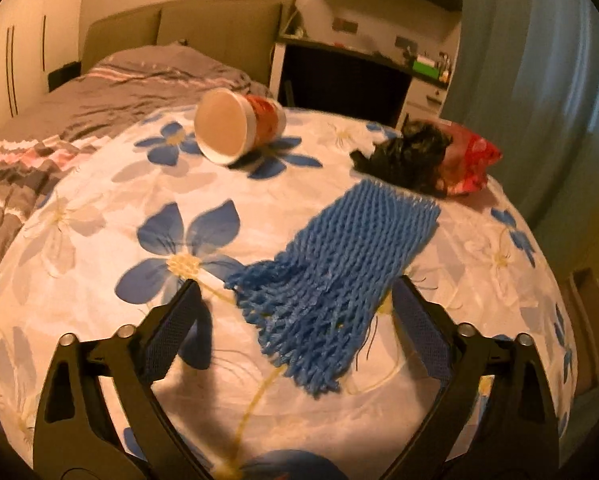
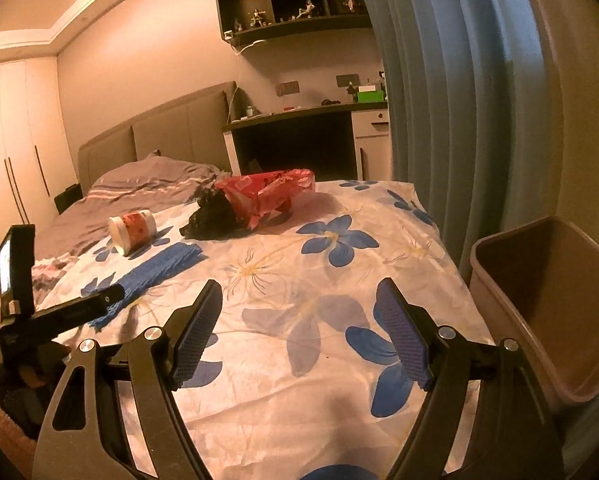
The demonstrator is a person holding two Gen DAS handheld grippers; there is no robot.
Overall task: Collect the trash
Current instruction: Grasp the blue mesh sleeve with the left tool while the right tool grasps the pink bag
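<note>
A blue foam net point(image 1: 339, 256) point(image 2: 159, 268) lies flat on the flowered bedspread point(image 1: 99, 208). My left gripper point(image 1: 295, 284) hangs open just over the net's frayed near end, a finger on either side and neither pad pressing on it. Farther back a white and red cup point(image 1: 235, 126) point(image 2: 133, 230) lies on its side. To its right sit a crumpled black bag point(image 1: 407, 156) point(image 2: 215, 216) and a red wrapper point(image 1: 469, 160) point(image 2: 267, 192), touching each other. My right gripper point(image 2: 299, 284) stands open over bare bedspread, with nothing between its fingers.
A beige bin point(image 2: 547, 308) stands open beside the bed at the right edge, in front of a blue curtain point(image 2: 439, 100). A grey striped blanket point(image 1: 99, 92) covers the far half of the bed. A desk point(image 2: 299, 120) and a headboard stand behind. A gloved hand point(image 2: 19, 380) holds the left gripper.
</note>
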